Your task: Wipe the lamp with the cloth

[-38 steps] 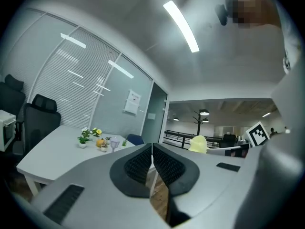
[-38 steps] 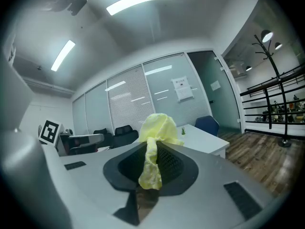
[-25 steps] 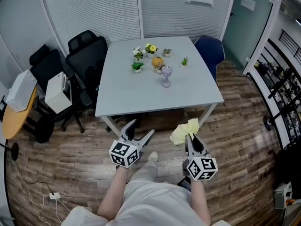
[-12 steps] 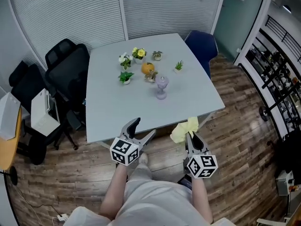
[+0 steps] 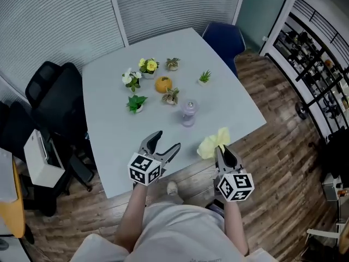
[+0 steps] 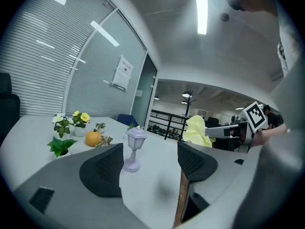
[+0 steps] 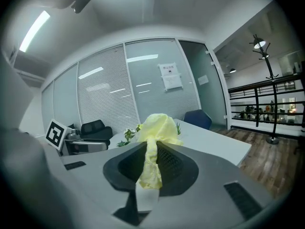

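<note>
A small lilac lantern-shaped lamp [image 5: 188, 113] stands upright near the middle of the pale grey table [image 5: 109, 152]; the left gripper view shows the lamp [image 6: 133, 148] straight ahead between the jaws. My left gripper [image 5: 165, 144] is open and empty, over the table's near edge. My right gripper [image 5: 220, 149] is shut on a yellow cloth [image 5: 212, 143], which bunches out past the jaws, right of and nearer than the lamp. In the right gripper view the cloth [image 7: 155, 132] is pinched between the pads.
Behind the lamp sit several small potted plants [image 5: 136, 102] and an orange pumpkin [image 5: 162, 84]. A black office chair [image 5: 52, 100] stands left of the table, a blue chair [image 5: 223, 36] at its far right corner. Wooden floor [image 5: 283, 162] surrounds the table.
The view has closed in on the table. Both grippers were over the floor short of the table; now they reach its near edge, closer to the lamp. The cloth stays held.
</note>
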Demonstrator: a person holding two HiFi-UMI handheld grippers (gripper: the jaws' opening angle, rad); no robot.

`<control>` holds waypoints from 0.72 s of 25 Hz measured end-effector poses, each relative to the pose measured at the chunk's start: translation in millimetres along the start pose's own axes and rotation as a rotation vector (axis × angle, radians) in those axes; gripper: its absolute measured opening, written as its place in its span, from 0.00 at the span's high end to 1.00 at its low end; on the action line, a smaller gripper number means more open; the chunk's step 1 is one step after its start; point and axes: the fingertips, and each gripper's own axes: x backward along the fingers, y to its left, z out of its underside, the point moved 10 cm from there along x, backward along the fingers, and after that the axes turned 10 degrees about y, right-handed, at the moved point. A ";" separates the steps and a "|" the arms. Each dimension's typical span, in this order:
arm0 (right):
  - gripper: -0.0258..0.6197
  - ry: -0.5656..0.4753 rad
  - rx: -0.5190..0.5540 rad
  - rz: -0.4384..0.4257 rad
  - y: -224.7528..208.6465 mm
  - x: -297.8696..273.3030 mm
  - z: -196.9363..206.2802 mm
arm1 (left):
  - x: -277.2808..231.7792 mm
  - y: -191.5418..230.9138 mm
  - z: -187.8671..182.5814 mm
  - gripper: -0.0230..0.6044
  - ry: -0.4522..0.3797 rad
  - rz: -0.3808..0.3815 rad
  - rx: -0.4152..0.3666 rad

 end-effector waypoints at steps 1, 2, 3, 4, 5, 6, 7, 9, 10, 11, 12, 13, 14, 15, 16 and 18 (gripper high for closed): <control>0.86 0.003 0.002 0.011 0.3 -6.5 -2.7 | -6.8 9.9 -0.2 0.43 0.010 0.015 0.005; 0.86 0.006 0.005 0.022 0.3 -12.4 -4.8 | -13.7 18.8 0.0 0.43 0.024 0.031 0.006; 0.86 0.009 0.007 0.034 -0.1 -17.9 -6.7 | -20.8 26.9 0.4 0.43 0.041 0.047 0.004; 0.86 0.011 0.010 0.045 -0.7 -23.1 -9.0 | -27.7 34.4 0.3 0.43 0.060 0.061 -0.003; 0.86 0.012 0.011 0.056 -1.0 -27.9 -11.9 | -34.1 41.3 -0.3 0.43 0.079 0.073 -0.012; 0.86 0.012 0.014 0.065 -1.0 -32.1 -15.3 | -39.5 47.7 -1.5 0.43 0.094 0.082 -0.021; 0.86 0.011 0.016 0.073 -0.7 -35.6 -19.0 | -44.1 53.4 -3.1 0.43 0.105 0.091 -0.027; 0.86 0.008 0.021 0.087 0.1 -40.8 -26.7 | -51.5 63.1 -7.2 0.43 0.114 0.108 -0.034; 0.86 0.006 0.024 0.091 0.7 -43.1 -30.6 | -54.8 67.6 -9.4 0.43 0.116 0.114 -0.037; 0.86 0.005 0.029 0.093 1.4 -45.5 -34.2 | -57.7 72.1 -11.6 0.43 0.116 0.120 -0.040; 0.86 0.005 0.034 0.094 2.1 -47.8 -37.4 | -60.4 76.7 -13.4 0.43 0.116 0.124 -0.042; 0.86 0.004 0.039 0.094 2.6 -50.1 -40.2 | -63.0 81.1 -14.8 0.43 0.117 0.127 -0.041; 0.86 0.003 0.044 0.093 2.8 -52.4 -43.0 | -65.9 85.3 -15.8 0.43 0.119 0.130 -0.039; 0.86 0.002 0.048 0.091 2.3 -54.7 -45.6 | -69.4 89.1 -16.4 0.43 0.123 0.131 -0.038; 0.86 0.000 0.051 0.090 1.3 -56.9 -48.0 | -73.4 92.1 -16.5 0.43 0.131 0.133 -0.039; 0.86 0.000 0.050 0.085 -2.0 -61.3 -51.0 | -81.7 95.5 -14.6 0.43 0.154 0.137 -0.044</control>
